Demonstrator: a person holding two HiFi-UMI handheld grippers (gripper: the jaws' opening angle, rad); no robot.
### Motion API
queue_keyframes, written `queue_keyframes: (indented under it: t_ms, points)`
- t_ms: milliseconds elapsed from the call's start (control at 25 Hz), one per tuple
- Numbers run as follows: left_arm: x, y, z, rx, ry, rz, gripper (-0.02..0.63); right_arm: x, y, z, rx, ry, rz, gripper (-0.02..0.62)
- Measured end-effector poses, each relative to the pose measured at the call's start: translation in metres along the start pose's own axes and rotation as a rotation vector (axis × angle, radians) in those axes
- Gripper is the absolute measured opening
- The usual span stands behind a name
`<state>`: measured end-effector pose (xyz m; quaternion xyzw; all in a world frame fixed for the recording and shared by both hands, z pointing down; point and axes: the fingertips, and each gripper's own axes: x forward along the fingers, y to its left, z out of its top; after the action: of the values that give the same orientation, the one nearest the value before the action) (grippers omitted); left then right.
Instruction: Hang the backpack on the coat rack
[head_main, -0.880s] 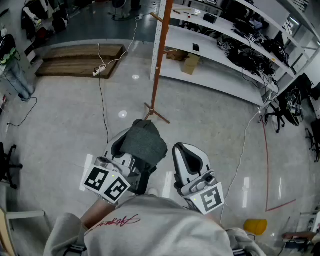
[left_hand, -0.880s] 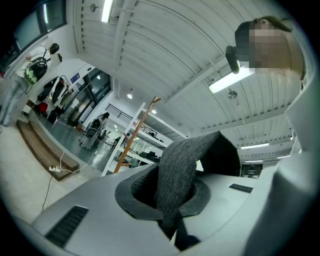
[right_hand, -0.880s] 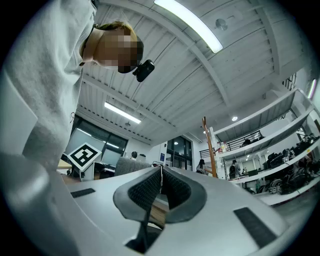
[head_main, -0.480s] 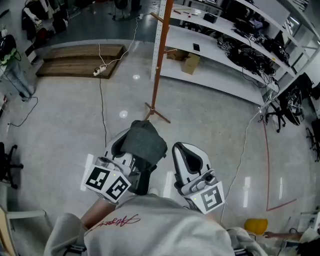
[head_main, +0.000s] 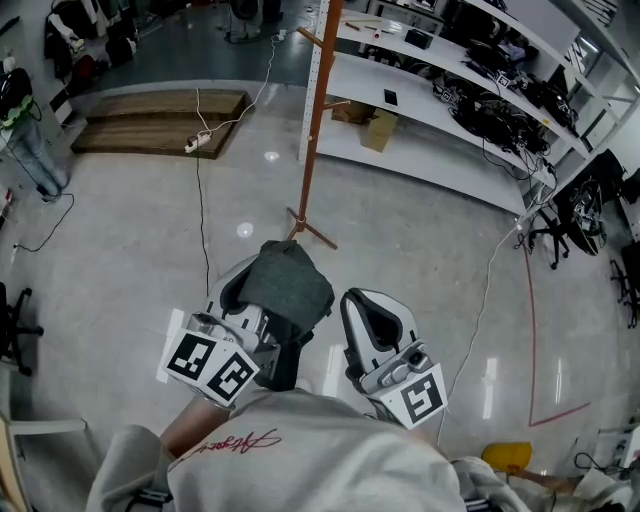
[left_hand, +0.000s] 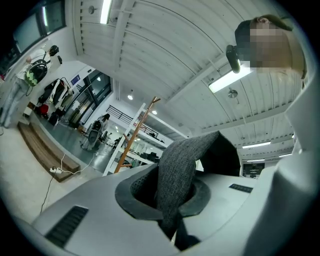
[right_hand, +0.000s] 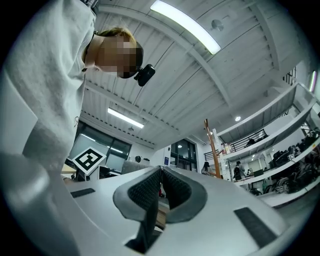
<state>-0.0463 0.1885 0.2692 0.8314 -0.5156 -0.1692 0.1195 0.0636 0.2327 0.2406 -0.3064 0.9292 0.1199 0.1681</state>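
A grey fabric part of the backpack (head_main: 288, 283) is draped over my left gripper (head_main: 268, 278), whose jaws are shut on it; in the left gripper view the grey strap (left_hand: 176, 172) is pinched between the pads. More dark backpack material (head_main: 283, 362) hangs under that gripper, close to the person's chest. My right gripper (head_main: 372, 302) is beside it on the right, its pads (right_hand: 150, 187) together with nothing between them. The brown wooden coat rack (head_main: 317, 110) stands ahead on the floor, well apart from both grippers, and also shows as a thin pole (left_hand: 131, 142) in the left gripper view.
White shelving (head_main: 470, 95) with cables and gear runs along the right, with a cardboard box (head_main: 380, 128) under it. A wooden platform (head_main: 160, 118) and a power cable (head_main: 203, 200) lie to the left. A yellow object (head_main: 508, 456) and a red floor line (head_main: 531, 330) are at the right.
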Motion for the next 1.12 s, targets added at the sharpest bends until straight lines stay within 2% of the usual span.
queue_keyframes:
  t_ms: [360, 640, 800, 1120]
  points:
    - [0.019, -0.003, 0.010, 0.001, -0.046, 0.021, 0.040, -0.008, -0.020, 0.001, -0.003, -0.008, 0.019, 0.025]
    - [0.054, -0.006, 0.043, 0.051, -0.126, 0.014, 0.040, -0.004, -0.044, 0.005, -0.012, -0.027, 0.021, 0.025]
    - [0.071, 0.002, 0.049, 0.069, -0.153, 0.018, 0.040, 0.000, -0.049, -0.001, -0.015, -0.033, 0.022, 0.025]
    - [0.112, 0.042, 0.043, 0.034, -0.122, 0.059, 0.040, 0.023, -0.081, -0.018, -0.018, -0.014, -0.015, 0.025]
